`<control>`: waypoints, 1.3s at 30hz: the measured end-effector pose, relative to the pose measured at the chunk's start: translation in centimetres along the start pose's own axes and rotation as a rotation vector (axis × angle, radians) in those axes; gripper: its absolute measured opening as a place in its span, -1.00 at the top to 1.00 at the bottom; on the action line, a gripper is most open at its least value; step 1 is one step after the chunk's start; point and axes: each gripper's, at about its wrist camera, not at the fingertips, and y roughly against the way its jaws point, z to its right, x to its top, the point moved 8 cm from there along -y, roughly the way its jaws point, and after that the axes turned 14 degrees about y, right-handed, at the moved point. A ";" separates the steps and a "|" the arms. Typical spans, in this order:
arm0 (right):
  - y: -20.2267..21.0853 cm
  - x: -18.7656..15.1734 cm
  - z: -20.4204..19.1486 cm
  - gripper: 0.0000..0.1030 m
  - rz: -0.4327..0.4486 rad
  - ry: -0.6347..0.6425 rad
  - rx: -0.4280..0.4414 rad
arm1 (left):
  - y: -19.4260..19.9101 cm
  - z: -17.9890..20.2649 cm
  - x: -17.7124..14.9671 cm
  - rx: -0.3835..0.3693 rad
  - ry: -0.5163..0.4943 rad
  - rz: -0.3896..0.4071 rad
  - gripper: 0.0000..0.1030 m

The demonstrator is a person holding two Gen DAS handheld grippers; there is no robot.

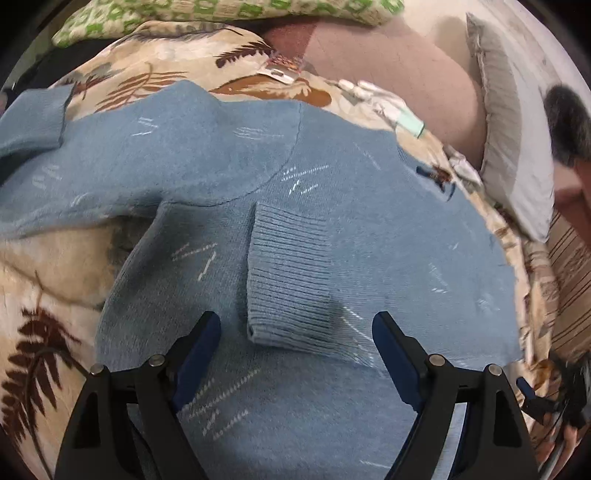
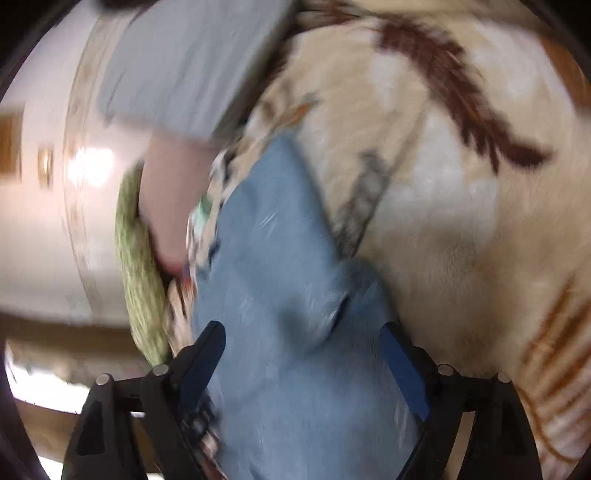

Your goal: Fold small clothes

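A small blue knit sweater [image 1: 229, 155] lies spread on a cream blanket with brown leaf prints [image 1: 40, 295]. One sleeve is folded across the body, its ribbed cuff [image 1: 288, 273] lying just ahead of my left gripper [image 1: 295, 321], which is open and empty above the sweater. In the blurred right wrist view the same blue sweater [image 2: 280, 258] runs between the fingers of my right gripper [image 2: 303, 332]. Its jaws stand wide apart and grip nothing that I can see.
A green patterned pillow [image 1: 207, 11] and a pink cushion [image 1: 388, 59] lie at the back of the bed. A grey pillow [image 1: 506, 140] sits at the right. Small packets [image 1: 380, 99] lie on the blanket beyond the sweater. A cream wall [image 2: 37, 229] shows at left.
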 end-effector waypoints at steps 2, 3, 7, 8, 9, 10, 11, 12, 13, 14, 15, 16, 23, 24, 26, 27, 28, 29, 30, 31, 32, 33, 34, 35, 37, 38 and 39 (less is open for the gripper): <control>1.8 0.8 -1.6 -0.70 0.021 0.119 -0.032 | 0.0 0.3 0.0 0.012 -0.034 0.023 -0.64; 3.0 2.3 -2.6 -0.70 0.072 0.178 -0.049 | -0.8 0.3 -0.2 0.059 -0.072 0.015 -0.64; -0.2 9.2 -4.0 -0.65 0.085 0.318 -0.101 | -2.1 0.7 -0.6 0.169 -0.146 0.022 -0.64; -1.6 10.4 -3.4 -0.43 0.060 0.335 -0.127 | -2.2 0.8 -0.6 0.189 -0.160 0.021 -0.64; -3.6 11.7 -2.8 -0.12 0.019 0.343 -0.169 | -2.2 0.9 -0.6 0.198 -0.164 0.020 -0.64; -6.1 12.8 -2.2 0.04 -0.040 0.351 -0.212 | -2.2 0.9 -0.6 0.201 -0.164 0.017 -0.64; -8.0 13.4 -1.8 0.29 -0.076 0.357 -0.239 | -2.2 0.9 -0.6 0.201 -0.163 0.013 -0.64; -9.1 13.6 -1.0 0.30 -0.106 0.368 -0.263 | -2.2 1.0 -0.5 0.202 -0.163 0.008 -0.64; -10.0 13.8 -0.7 0.28 -0.116 0.375 -0.289 | -2.2 0.9 -0.5 0.202 -0.165 0.005 -0.64; -10.3 14.1 -0.4 0.30 -0.107 0.379 -0.303 | -2.2 0.9 -0.4 0.202 -0.166 0.003 -0.64; -10.3 14.4 -0.7 0.45 -0.098 0.386 -0.284 | -2.3 1.1 -0.2 0.201 -0.163 0.004 -0.64; -10.4 14.5 -1.3 0.76 -0.101 0.412 -0.273 | -2.4 1.1 -0.1 0.202 -0.160 0.005 -0.64; -9.3 14.7 1.9 0.80 -0.043 0.400 -0.369 | -2.2 1.4 -0.1 0.209 -0.161 0.009 -0.64; -8.9 14.7 2.1 0.72 -0.009 0.359 -0.318 | -1.9 1.4 0.1 0.192 -0.155 0.004 -0.64; -8.1 14.5 1.9 0.48 -0.003 0.322 -0.263 | -1.0 1.4 0.7 0.161 -0.139 0.024 -0.64; -7.5 14.5 1.7 0.35 0.008 0.324 -0.266 | -0.2 1.2 1.0 0.151 -0.132 0.042 -0.64; -6.6 14.3 1.1 0.34 0.027 0.332 -0.261 | 0.3 1.2 1.3 0.142 -0.125 0.058 -0.64; -5.5 14.1 0.7 0.34 0.042 0.345 -0.255 | 1.0 1.0 1.7 0.127 -0.114 0.074 -0.64; -4.5 13.4 -0.5 0.34 0.057 0.364 -0.234 | 1.5 0.9 2.1 0.108 -0.098 0.083 -0.64; -3.8 12.8 -1.4 0.34 0.060 0.378 -0.198 | 1.8 0.8 2.4 0.089 -0.083 0.084 -0.64; -3.1 11.5 -3.0 0.34 0.045 0.396 -0.115 | 1.9 0.9 2.5 0.074 -0.071 0.076 -0.64; -2.8 10.4 -3.8 0.34 0.027 0.395 -0.054 | 2.0 1.0 2.6 0.052 -0.061 0.062 -0.64; -2.5 8.5 -4.6 0.29 -0.014 0.378 0.048 | 2.1 1.2 2.5 0.036 -0.059 0.056 -0.64; -2.7 6.9 -4.9 0.16 -0.064 0.356 0.121 | 2.1 1.5 2.4 0.020 -0.062 0.055 -0.64; -4.3 4.3 -3.0 -0.23 -0.153 0.326 0.101 | 1.9 2.4 1.9 -0.006 -0.091 0.040 -0.64; -5.5 3.5 -1.0 -0.17 -0.191 0.308 0.035 | 1.4 2.7 1.7 0.002 -0.108 0.023 -0.64; -6.0 3.2 0.9 0.18 -0.179 0.241 0.034 | 0.4 2.8 1.5 0.035 -0.135 -0.003 -0.64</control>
